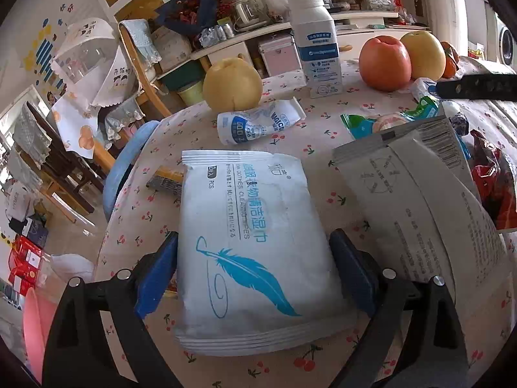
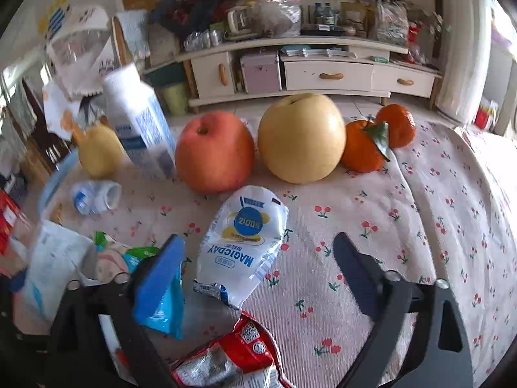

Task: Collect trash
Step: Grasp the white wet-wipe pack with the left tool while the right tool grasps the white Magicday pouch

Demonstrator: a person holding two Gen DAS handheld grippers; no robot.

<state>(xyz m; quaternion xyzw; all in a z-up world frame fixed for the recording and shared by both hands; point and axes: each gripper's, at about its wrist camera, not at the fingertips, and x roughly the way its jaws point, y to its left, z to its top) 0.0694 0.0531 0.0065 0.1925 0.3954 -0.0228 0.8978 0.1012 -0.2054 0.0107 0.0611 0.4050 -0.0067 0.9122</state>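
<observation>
— White crinkled MAGICDAY pouch (image 2: 242, 249) lay near the red apple (image 2: 215, 152), between your right gripper (image 2: 258, 258)'s wide jaws; grasping was in hand.

— And your left gripper (image 1: 255, 265) straddled the white feather-printed wipes pack (image 1: 255, 245); grip unclear. Next: close.

red wrapper (image 2: 232, 359) cut off at bottom edge, white bottle (image 2: 139, 123) motion-blurred, shelf items (image 2: 326, 16) indistinct

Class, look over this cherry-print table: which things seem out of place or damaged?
Empty wrappers litter it: a crumpled white pouch lying flat before the red apple, and a torn red foil packet nearer the camera. The fruit looks intact.
</observation>
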